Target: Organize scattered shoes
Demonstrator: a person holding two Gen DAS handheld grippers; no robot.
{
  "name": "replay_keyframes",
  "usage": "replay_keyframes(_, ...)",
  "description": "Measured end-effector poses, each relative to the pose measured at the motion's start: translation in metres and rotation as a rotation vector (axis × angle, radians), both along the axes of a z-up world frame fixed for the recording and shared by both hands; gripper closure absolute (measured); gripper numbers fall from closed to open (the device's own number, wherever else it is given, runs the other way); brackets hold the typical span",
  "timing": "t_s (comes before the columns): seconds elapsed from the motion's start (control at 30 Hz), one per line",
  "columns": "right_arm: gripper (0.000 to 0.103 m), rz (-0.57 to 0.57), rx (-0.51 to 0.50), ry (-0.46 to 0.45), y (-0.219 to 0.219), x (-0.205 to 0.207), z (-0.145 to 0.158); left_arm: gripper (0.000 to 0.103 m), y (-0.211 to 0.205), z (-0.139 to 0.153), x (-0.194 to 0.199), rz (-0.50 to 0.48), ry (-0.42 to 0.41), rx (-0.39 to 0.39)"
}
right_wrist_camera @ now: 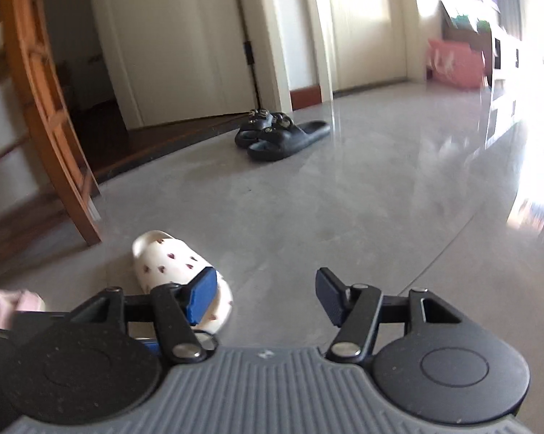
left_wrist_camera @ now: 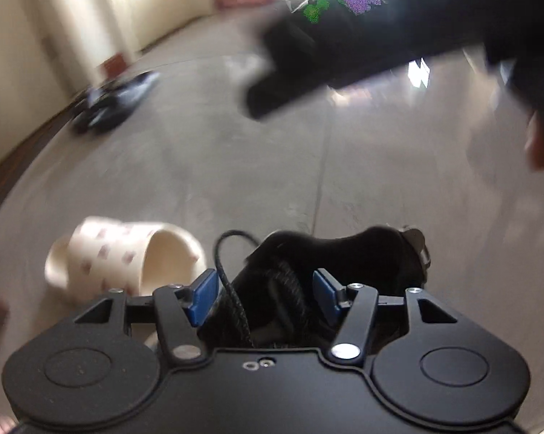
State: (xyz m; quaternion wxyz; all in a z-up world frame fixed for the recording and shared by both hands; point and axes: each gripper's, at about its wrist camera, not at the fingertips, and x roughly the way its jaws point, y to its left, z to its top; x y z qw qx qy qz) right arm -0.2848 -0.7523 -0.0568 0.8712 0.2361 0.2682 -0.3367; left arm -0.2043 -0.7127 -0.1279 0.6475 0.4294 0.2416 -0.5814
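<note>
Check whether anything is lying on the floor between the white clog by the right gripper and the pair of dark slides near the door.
Nothing visible does. From the white clog to the dark slides, the right wrist view shows only bare grey floor. The wooden frame stands off to the side.

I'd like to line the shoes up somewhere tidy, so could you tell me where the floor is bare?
The grey floor is bare across the middle, between the white clog nearby and the dark slippers by the doorway, and on toward the bright right side. It is crowded at the near left, where the clog lies by the wooden frame.
</note>
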Motion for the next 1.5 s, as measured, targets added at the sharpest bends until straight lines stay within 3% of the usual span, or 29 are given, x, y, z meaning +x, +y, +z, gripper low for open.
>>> replay_keyframes(0.07,0.039,-0.041,-0.01,0.014,0.002,-0.001,0.003,0.044,-0.02,-0.014,0.002,-0.044,-0.023,0.113)
replay_keyframes(0.13,0.039,-0.082,0.001,0.005,0.002,-0.009,0.005,0.043,-0.029,-0.022,0.01,-0.039,0.022,0.18)
replay_keyframes(0.17,0.039,-0.097,0.004,0.003,0.002,-0.013,0.005,0.05,-0.032,-0.025,0.015,-0.032,0.05,0.209)
replay_keyframes(0.3,0.039,-0.121,-0.017,0.029,0.003,-0.023,0.004,0.071,-0.025,-0.022,0.038,0.132,0.189,0.182)
replay_keyframes(0.4,0.039,-0.123,-0.01,0.037,0.002,-0.025,0.001,0.074,-0.006,-0.02,0.05,0.351,0.237,0.118)
replay_keyframes(0.6,0.039,-0.056,-0.038,0.048,0.014,-0.013,0.002,0.072,0.067,-0.016,0.072,0.848,0.416,0.03)
replay_keyframes(0.77,0.039,0.033,-0.008,0.073,0.026,-0.002,-0.006,0.063,0.132,-0.016,0.071,1.157,0.562,0.002)
replay_keyframes(0.8,0.038,0.048,-0.002,0.079,0.03,0.0,-0.008,0.062,0.137,-0.016,0.07,1.181,0.577,0.003)
replay_keyframes(0.87,0.038,0.08,0.012,0.096,0.039,0.005,-0.012,0.062,0.151,-0.018,0.063,1.21,0.614,0.022)
replay_keyframes(1.0,0.038,0.13,0.029,0.11,0.055,0.014,-0.017,0.05,0.174,-0.021,0.063,1.214,0.722,0.094)
replay_keyframes(1.13,0.037,0.182,0.035,0.128,0.068,0.025,-0.019,0.05,0.193,-0.006,0.072,1.1,0.789,0.108)
replay_keyframes(1.23,0.037,0.22,0.028,0.139,0.081,0.031,-0.017,0.042,0.2,0.035,0.08,0.972,0.67,0.06)
replay_keyframes(1.4,0.037,0.268,0.039,0.136,0.102,0.041,-0.014,0.037,0.217,0.071,0.089,0.808,0.45,0.006)
replay_keyframes(1.47,0.037,0.281,0.05,0.128,0.112,0.045,-0.014,0.037,0.222,0.071,0.094,0.795,0.313,-0.036)
replay_keyframes(1.5,0.037,0.286,0.05,0.127,0.117,0.047,-0.014,0.037,0.221,0.069,0.097,0.809,0.292,-0.054)
